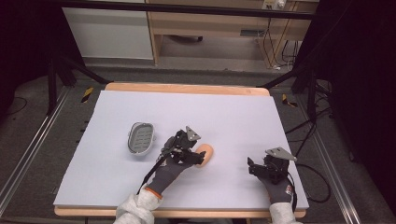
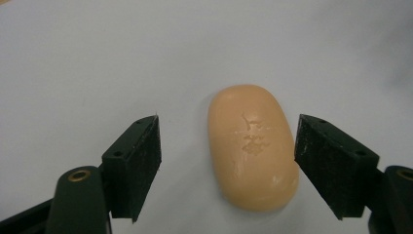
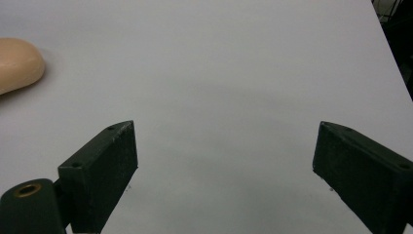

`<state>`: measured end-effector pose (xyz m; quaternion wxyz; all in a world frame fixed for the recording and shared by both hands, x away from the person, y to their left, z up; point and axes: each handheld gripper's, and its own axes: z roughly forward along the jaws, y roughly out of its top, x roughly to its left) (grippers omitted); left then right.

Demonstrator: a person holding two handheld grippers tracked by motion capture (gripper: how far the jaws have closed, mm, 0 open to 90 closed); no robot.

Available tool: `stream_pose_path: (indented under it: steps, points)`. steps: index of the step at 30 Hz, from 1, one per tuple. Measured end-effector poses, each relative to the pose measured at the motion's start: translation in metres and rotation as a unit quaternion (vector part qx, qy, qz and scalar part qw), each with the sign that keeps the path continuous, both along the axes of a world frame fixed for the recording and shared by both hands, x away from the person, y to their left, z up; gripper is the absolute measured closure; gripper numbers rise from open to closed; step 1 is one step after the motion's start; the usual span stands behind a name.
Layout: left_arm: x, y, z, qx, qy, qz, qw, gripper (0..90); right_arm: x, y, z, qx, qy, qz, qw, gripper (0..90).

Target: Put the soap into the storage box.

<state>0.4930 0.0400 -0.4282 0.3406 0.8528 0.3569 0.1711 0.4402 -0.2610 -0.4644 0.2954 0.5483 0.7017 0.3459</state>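
A peach-coloured oval bar of soap (image 1: 205,154) lies flat on the white table sheet near the middle. My left gripper (image 1: 195,157) hovers right at it, open, and in the left gripper view the soap (image 2: 252,146) sits between the two spread jaws without touching either pad; the gripper's midpoint (image 2: 228,163) falls on the soap's left side. A grey oval soap dish (image 1: 141,137) rests to the left of that hand. My right gripper (image 1: 251,168) stands open over bare sheet at the right front (image 3: 225,170), and the soap's end (image 3: 18,63) shows far off at the left edge there.
The white sheet (image 1: 224,116) covers a wooden-edged table. Black stand legs and cables stand on the floor at both sides, and a wooden desk is beyond the far edge.
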Motion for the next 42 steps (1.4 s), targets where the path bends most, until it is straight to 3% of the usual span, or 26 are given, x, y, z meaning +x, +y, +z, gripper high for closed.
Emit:
stream_pose_path:
  steps: [14, 42]
  points:
    - [0.004, -0.01, -0.009, 0.011, 0.014, -0.007, 0.9998, 24.3, 0.0, 0.0, 0.0, 0.0, 0.001, 0.002, 1.0, 9.4]
    - [0.015, -0.036, -0.031, 0.055, 0.045, -0.018, 0.9973, 27.5, 0.001, 0.0, -0.001, 0.004, 0.006, 0.001, 1.0, 9.3]
